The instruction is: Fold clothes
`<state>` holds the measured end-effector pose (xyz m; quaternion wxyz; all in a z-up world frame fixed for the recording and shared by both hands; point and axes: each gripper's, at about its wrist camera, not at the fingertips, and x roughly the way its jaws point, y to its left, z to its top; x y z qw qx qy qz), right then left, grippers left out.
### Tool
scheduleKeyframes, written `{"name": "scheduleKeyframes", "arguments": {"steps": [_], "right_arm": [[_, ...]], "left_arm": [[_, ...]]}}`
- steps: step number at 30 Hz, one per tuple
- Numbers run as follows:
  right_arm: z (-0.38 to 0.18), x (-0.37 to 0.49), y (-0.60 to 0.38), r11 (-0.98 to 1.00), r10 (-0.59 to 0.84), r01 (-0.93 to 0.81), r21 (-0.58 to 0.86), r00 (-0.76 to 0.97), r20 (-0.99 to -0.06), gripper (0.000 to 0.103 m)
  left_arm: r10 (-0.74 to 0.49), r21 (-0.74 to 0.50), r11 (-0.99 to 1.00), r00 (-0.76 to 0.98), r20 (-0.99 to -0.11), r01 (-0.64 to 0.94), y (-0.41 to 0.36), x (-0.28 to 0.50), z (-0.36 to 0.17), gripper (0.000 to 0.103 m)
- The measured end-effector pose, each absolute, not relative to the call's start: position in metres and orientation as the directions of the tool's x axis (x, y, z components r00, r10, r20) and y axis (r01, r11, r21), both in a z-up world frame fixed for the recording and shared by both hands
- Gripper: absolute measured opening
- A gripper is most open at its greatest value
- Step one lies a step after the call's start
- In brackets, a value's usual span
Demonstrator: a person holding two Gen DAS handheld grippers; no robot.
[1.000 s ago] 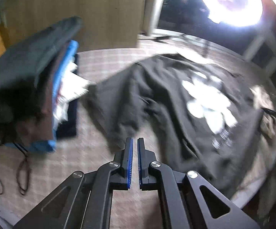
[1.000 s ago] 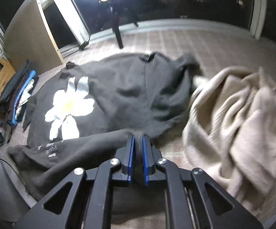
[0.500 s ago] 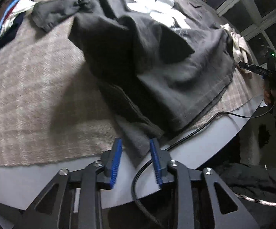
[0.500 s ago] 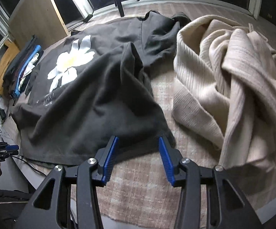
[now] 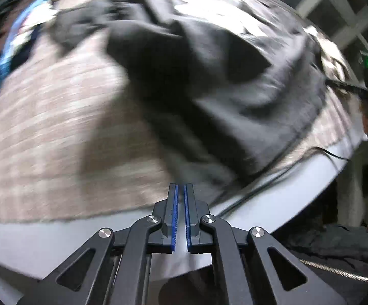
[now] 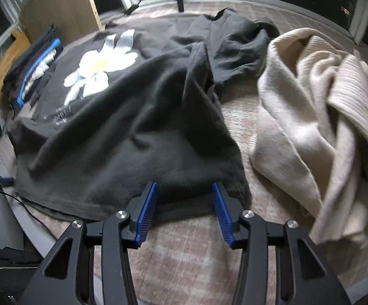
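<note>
Lying spread across the checked cloth (image 6: 189, 249), filling the middle and left of the right wrist frame: the black shirt (image 6: 122, 137), white flower print (image 6: 100, 66) facing up at upper left. Sitting crumpled at right, just beside the shirt's edge: a cream knit (image 6: 318, 117). Stacked at far left against a wooden board (image 6: 61, 7): folded clothes (image 6: 31, 71). Hovering at bottom centre with jaws spread wide and gripping nothing: the right gripper (image 6: 184, 208), blue pads (image 6: 147, 211) framing the shirt's near hem.

Blurring heavily in the left wrist frame. Bunching up through the centre and upper right: the same shirt (image 5: 222, 81), one corner trailing down toward the table edge (image 5: 56, 239). Pinching nearly together at bottom centre: the left gripper (image 5: 180, 203), only a thin slit showing between its pads and no fabric visible in it. Snaking along the table rim at right: a dark cable (image 5: 260, 188).
</note>
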<state>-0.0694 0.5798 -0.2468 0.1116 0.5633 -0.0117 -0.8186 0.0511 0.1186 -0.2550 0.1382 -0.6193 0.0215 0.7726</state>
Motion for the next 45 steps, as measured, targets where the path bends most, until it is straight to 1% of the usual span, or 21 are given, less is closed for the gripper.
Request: {"name": "scheduleKeyframes", "arguments": {"steps": [3, 4, 5, 7, 9, 10, 13, 15, 19, 24, 29, 30, 31, 32, 34, 39, 45], "right_arm": [[-0.251, -0.072, 0.576, -0.972, -0.194, 0.191, 0.136, -0.327, -0.925, 0.045], [-0.251, -0.072, 0.576, -0.972, -0.194, 0.194, 0.135, -0.327, -0.925, 0.047], [-0.251, -0.072, 0.576, -0.970, -0.204, 0.195, 0.146, -0.324, -0.924, 0.049], [-0.251, -0.073, 0.578, -0.967, -0.219, 0.195, 0.162, -0.320, -0.922, 0.050], [-0.251, -0.074, 0.580, -0.964, -0.236, 0.198, 0.180, -0.313, -0.920, 0.052], [-0.251, -0.075, 0.580, -0.962, -0.245, 0.200, 0.189, -0.310, -0.919, 0.052], [-0.251, -0.077, 0.580, -0.958, -0.253, 0.208, 0.196, -0.302, -0.919, 0.052], [-0.251, -0.078, 0.579, -0.957, -0.251, 0.221, 0.189, -0.299, -0.921, 0.052], [-0.251, -0.080, 0.577, -0.953, -0.254, 0.238, 0.187, -0.297, -0.920, 0.053], [-0.252, -0.083, 0.579, -0.949, -0.273, 0.239, 0.207, -0.289, -0.917, 0.053], [-0.252, -0.086, 0.577, -0.950, -0.265, 0.241, 0.197, -0.292, -0.919, 0.053], [-0.252, -0.086, 0.577, -0.951, -0.263, 0.241, 0.195, -0.293, -0.919, 0.053], [-0.252, -0.086, 0.577, -0.951, -0.262, 0.240, 0.194, -0.294, -0.919, 0.053], [-0.252, -0.086, 0.576, -0.952, -0.260, 0.239, 0.192, -0.295, -0.919, 0.053], [-0.252, -0.086, 0.577, -0.953, -0.258, 0.237, 0.191, -0.299, -0.919, 0.053], [-0.252, -0.085, 0.577, -0.953, -0.254, 0.237, 0.186, -0.302, -0.919, 0.053], [-0.252, -0.085, 0.581, -0.952, -0.268, 0.227, 0.204, -0.300, -0.916, 0.053]], "left_arm": [[0.172, -0.126, -0.971, -0.225, -0.959, -0.205, 0.108, 0.062, -0.246, 0.011], [0.179, -0.132, -0.970, -0.235, -0.955, -0.203, 0.109, 0.064, -0.242, 0.013], [0.205, -0.150, -0.963, -0.246, -0.947, -0.223, 0.117, 0.067, -0.238, 0.014], [0.250, -0.173, -0.942, -0.258, -0.933, -0.288, 0.138, 0.069, -0.232, 0.020], [0.276, -0.176, -0.916, -0.246, -0.929, -0.360, 0.163, 0.071, -0.235, 0.027], [0.269, -0.164, -0.908, -0.236, -0.934, -0.387, 0.174, 0.071, -0.240, 0.028], [0.241, -0.136, -0.897, -0.209, -0.948, -0.420, 0.192, 0.066, -0.253, 0.027], [0.242, -0.146, -0.903, -0.197, -0.950, -0.405, 0.195, 0.059, -0.258, 0.027], [0.192, -0.101, -0.918, -0.208, -0.959, -0.383, 0.198, 0.048, -0.264, 0.026], [0.165, -0.071, -0.917, -0.210, -0.964, -0.393, 0.206, 0.050, -0.265, 0.026], [0.143, -0.052, -0.926, -0.220, -0.965, -0.374, 0.213, 0.054, -0.266, 0.026], [0.138, -0.043, -0.925, -0.227, -0.964, -0.377, 0.215, 0.055, -0.267, 0.024], [0.140, -0.045, -0.924, -0.228, -0.964, -0.379, 0.216, 0.055, -0.267, 0.016], [0.144, -0.048, -0.923, -0.228, -0.963, -0.381, 0.217, 0.055, -0.267, 0.012], [0.162, -0.069, -0.926, -0.225, -0.961, -0.372, 0.215, 0.055, -0.264, 0.008], [0.246, -0.173, -0.936, -0.218, -0.944, -0.307, 0.195, 0.057, -0.248, 0.007], [0.271, -0.226, -0.956, -0.265, -0.925, -0.186, 0.130, 0.074, -0.217, 0.007]]}}
